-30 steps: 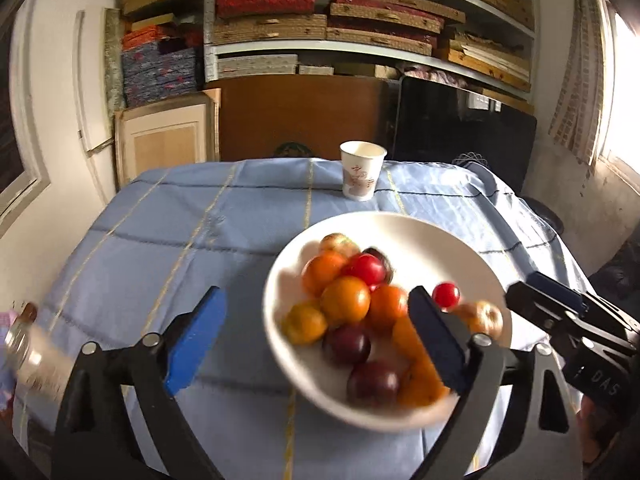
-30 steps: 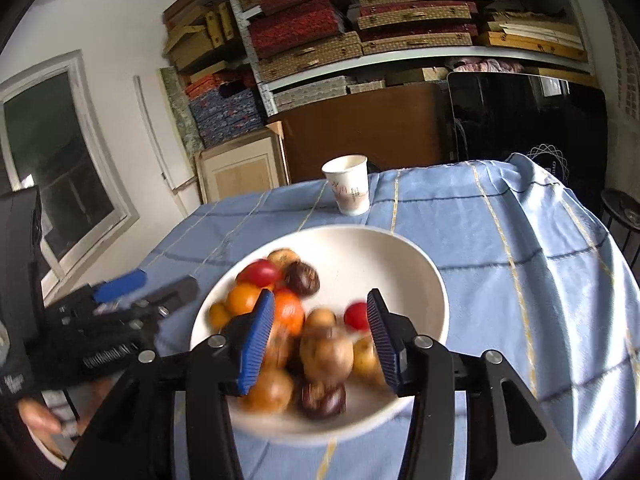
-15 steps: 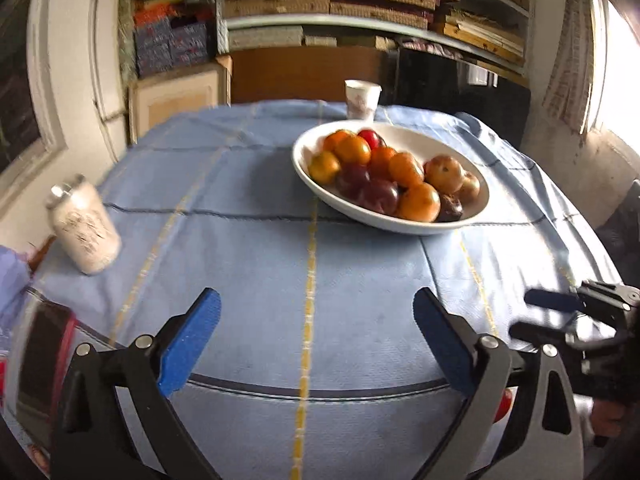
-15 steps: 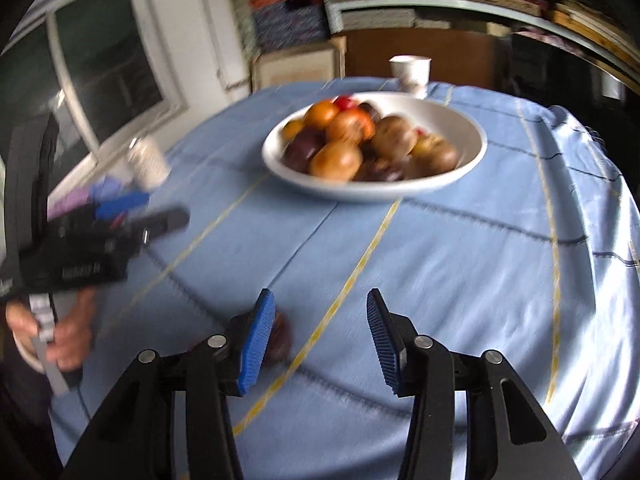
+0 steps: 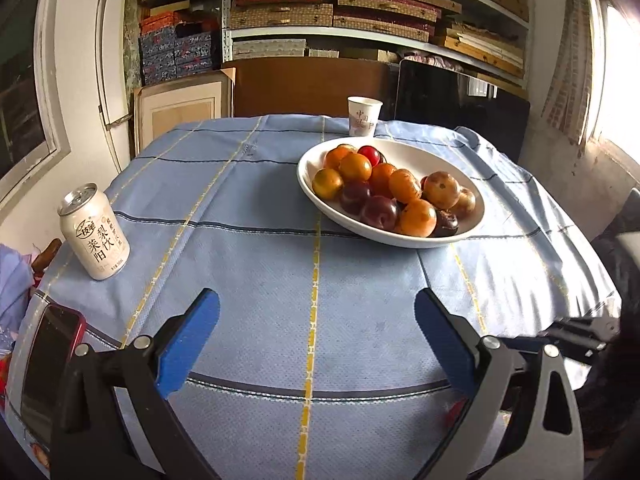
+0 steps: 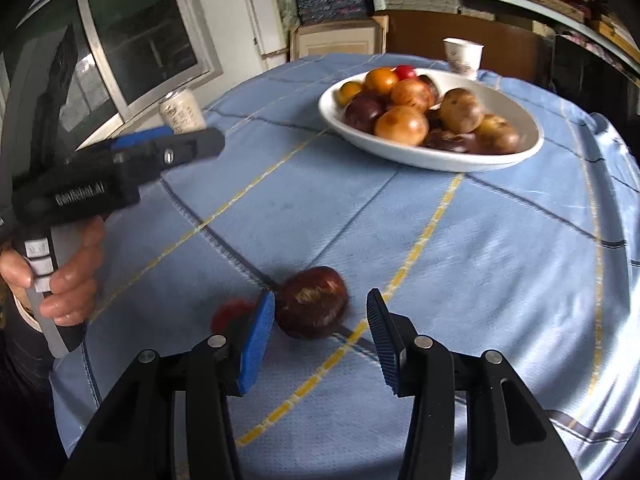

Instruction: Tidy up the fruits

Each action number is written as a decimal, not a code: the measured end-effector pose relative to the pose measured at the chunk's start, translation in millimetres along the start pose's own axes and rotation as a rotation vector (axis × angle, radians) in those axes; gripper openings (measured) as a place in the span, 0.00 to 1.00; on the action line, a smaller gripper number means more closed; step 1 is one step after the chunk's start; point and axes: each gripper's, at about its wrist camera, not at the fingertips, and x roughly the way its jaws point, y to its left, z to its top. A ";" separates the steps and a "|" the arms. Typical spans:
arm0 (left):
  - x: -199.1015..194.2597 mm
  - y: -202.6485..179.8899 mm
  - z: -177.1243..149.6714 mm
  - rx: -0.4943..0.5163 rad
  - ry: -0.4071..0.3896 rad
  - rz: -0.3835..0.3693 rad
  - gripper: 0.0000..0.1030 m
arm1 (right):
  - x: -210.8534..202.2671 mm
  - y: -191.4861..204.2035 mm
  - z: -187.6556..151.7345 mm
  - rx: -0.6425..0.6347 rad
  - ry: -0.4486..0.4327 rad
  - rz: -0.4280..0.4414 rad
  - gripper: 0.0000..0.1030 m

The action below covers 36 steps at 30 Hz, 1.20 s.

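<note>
A white bowl piled with orange, dark red and brown fruits sits on the blue cloth; it also shows in the right wrist view. My left gripper is open and empty over bare cloth near the table's front. My right gripper is open, low over the cloth. A dark red plum lies on the cloth just ahead of its fingertips, close to the left finger. A small red fruit lies behind that finger, partly hidden.
A white drink can stands at the left edge, a paper cup behind the bowl. A red-cased phone lies at the near left corner. Shelves and boards stand behind the table. The left gripper shows at the left of the right wrist view.
Both grippers pulled back from over the bowl to the table's near side. The right gripper dropped low, and the plum and small red fruit now lie at its fingertips.
</note>
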 end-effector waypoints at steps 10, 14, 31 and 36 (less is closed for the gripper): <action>-0.7 -7.5 -3.3 0.031 0.019 -0.039 0.93 | 0.1 -9.7 1.3 0.057 -0.002 -0.006 0.40; -0.5 -29.7 -12.7 0.134 0.064 -0.166 0.93 | -14.9 -35.0 4.7 0.177 -0.064 -0.045 0.41; 52.5 -123.2 -16.7 0.416 0.160 -0.293 0.50 | -39.2 -77.5 7.1 0.321 -0.156 -0.115 0.41; 72.4 -140.1 -12.7 0.442 0.202 -0.320 0.35 | -48.2 -85.8 5.8 0.350 -0.176 -0.106 0.41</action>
